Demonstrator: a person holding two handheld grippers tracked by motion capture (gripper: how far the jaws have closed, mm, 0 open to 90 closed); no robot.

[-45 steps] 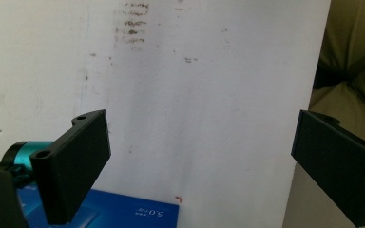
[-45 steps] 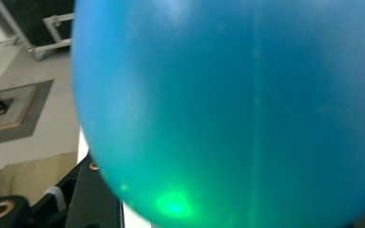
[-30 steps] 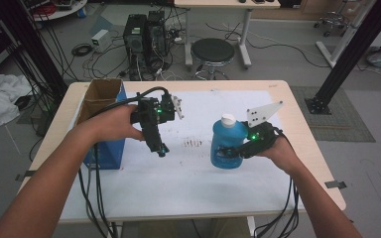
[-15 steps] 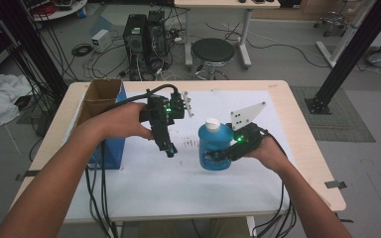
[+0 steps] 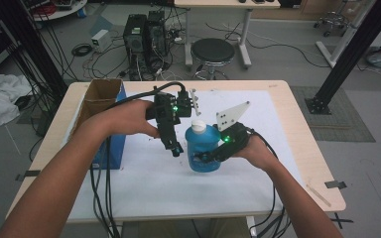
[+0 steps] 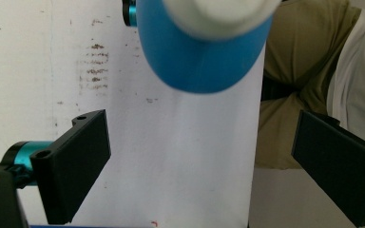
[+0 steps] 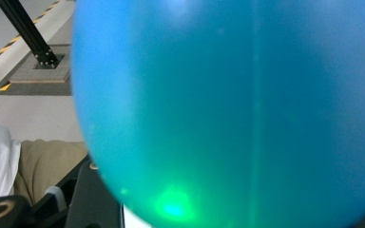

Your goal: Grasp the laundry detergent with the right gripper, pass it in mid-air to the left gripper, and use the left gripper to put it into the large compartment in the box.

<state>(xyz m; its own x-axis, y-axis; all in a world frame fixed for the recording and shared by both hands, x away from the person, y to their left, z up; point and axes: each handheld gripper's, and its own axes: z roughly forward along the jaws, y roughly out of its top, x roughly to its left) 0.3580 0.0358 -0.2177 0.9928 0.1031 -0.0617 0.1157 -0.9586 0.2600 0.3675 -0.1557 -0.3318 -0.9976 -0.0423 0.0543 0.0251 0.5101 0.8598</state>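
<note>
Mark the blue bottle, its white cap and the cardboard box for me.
blue bottle [image 5: 202,151]: high view, on the front of its body.
white cap [image 5: 198,125]: high view, on the cap's top.
cardboard box [image 5: 100,90]: high view, on its open brown flap at the table's left.

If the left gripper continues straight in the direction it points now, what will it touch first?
Probably the white sheet on the table: the left gripper aims down at it, fingers open and empty. The blue bottle sits at the upper edge of that line, so it may pass beside it; depth is unclear.
</note>
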